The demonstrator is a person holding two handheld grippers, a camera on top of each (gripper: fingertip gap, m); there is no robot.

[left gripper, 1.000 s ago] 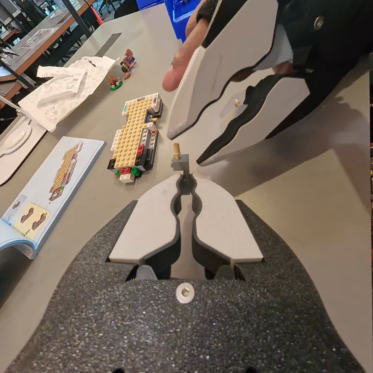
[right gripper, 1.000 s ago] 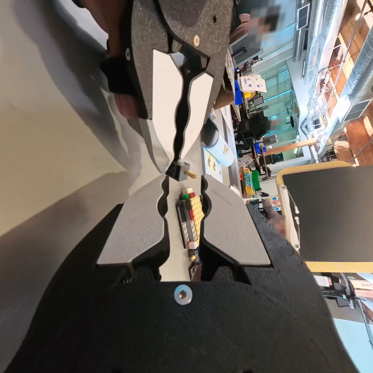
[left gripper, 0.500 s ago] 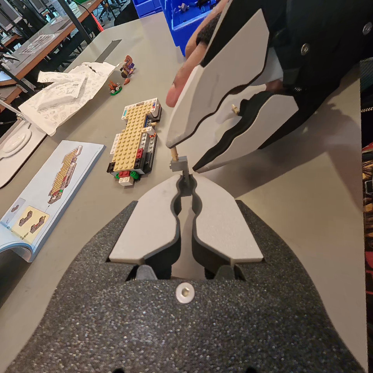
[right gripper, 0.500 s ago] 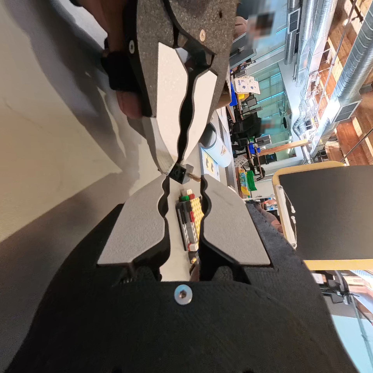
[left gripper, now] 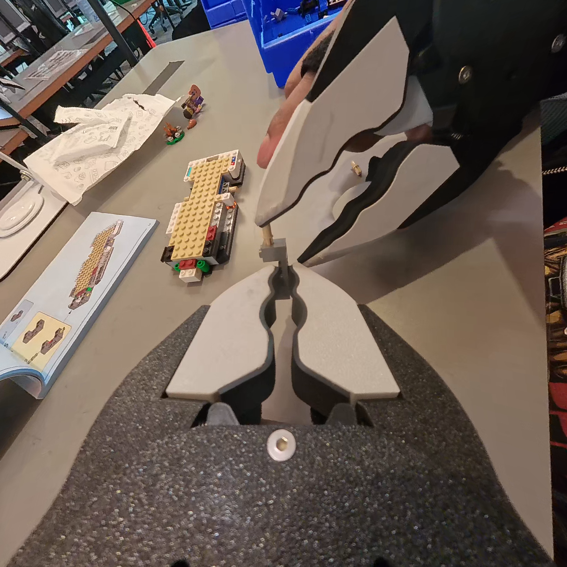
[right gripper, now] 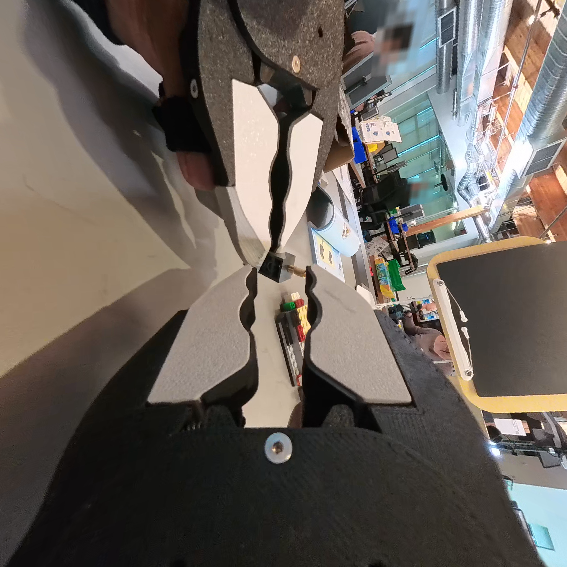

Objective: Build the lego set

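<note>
So the left gripper [left gripper: 283, 270] is clenched on a small grey brick [left gripper: 274, 251] with a tan peg [left gripper: 266, 234] sticking out of it, held in the air over the middle of the tabletop [left gripper: 429, 352]. Right gripper [right gripper: 280, 271] is released, jaws spread around that same brick: one fingertip [left gripper: 267, 211] looks to be touching the end of the peg, the other sits just beside the brick.

What could go wrong, I reckon: only a thin bit of the brick is pinched, so a sideways shove from the right gripper could twist it out and drop it. The peg could also pop loose or get cocked if it's pushed off-axis. A spare peg [left gripper: 356, 167] lies on the tabletop behind.

Containers: a blue bin [left gripper: 276, 61] at the far edge holds a few small loose pieces, too small to tell which. Near the left edge there's the half-built tan model [left gripper: 201, 211], an open booklet [left gripper: 70, 294] and a torn paper bag [left gripper: 95, 135].
</note>
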